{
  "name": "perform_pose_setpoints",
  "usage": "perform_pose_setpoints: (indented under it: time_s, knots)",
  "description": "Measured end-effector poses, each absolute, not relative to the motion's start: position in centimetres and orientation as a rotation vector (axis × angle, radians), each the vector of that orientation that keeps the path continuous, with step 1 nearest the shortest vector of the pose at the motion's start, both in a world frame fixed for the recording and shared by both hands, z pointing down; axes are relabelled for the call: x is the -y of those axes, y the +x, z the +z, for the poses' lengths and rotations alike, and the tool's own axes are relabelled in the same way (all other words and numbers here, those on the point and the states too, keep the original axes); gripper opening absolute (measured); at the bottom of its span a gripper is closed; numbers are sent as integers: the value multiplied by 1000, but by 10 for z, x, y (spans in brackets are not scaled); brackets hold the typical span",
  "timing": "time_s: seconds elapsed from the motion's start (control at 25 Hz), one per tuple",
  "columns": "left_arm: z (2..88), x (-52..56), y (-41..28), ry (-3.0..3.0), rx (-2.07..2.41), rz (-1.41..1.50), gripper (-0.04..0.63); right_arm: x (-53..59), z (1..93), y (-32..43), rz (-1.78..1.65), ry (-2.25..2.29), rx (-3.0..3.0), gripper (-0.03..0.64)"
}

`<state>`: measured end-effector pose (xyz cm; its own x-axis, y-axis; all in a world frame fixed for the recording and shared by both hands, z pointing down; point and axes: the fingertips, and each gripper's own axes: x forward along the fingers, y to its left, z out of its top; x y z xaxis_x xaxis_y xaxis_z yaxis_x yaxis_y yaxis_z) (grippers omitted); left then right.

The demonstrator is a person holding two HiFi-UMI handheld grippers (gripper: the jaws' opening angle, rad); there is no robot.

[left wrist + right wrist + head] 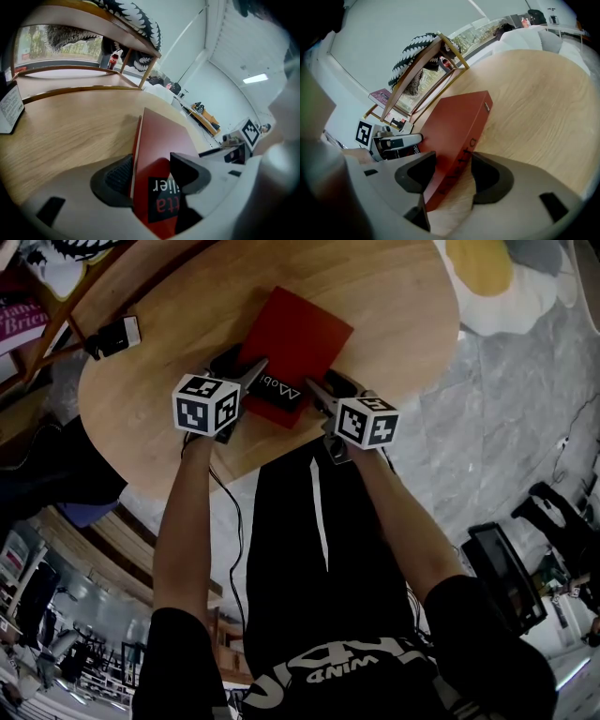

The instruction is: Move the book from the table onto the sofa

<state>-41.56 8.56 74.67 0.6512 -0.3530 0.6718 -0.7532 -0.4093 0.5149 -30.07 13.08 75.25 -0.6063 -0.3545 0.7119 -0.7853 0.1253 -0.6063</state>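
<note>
Seen from above, a person in black stands at the near edge of a round wooden table (187, 315) with both bare forearms reaching forward and slightly inward, a gripper in each hand. The red book (298, 338) lies on the table between the two grippers, with its near end, which carries a black label, towards the person. The left gripper (242, 371) comes in at the book's near left corner and the right gripper (326, 390) at its near right corner, with their marker cubes close together above the table edge. In the left gripper view, the left gripper (150, 168) is turned on its side and clamped on the book (161, 140): one ribbed pad presses against the page edge and the other lies on the red cover beside the label. In the right gripper view, the right gripper (453, 171) is closed over the book (454, 124) at its lettered spine, with one jaw on the cover and the other against the spine, just above the wood of the table (534, 103). The other gripper shows just beyond the book. A small black-and-white device (117, 337) sits well apart, at the table's far left.
</note>
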Motion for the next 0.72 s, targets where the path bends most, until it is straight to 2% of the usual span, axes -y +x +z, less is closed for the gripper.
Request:
perform_pose_setpoints:
  time_s: [0.72]
  knots:
    - [750, -87, -415, 1978, 807, 581, 238, -129, 753, -300, 1552, 1150, 2046, 216]
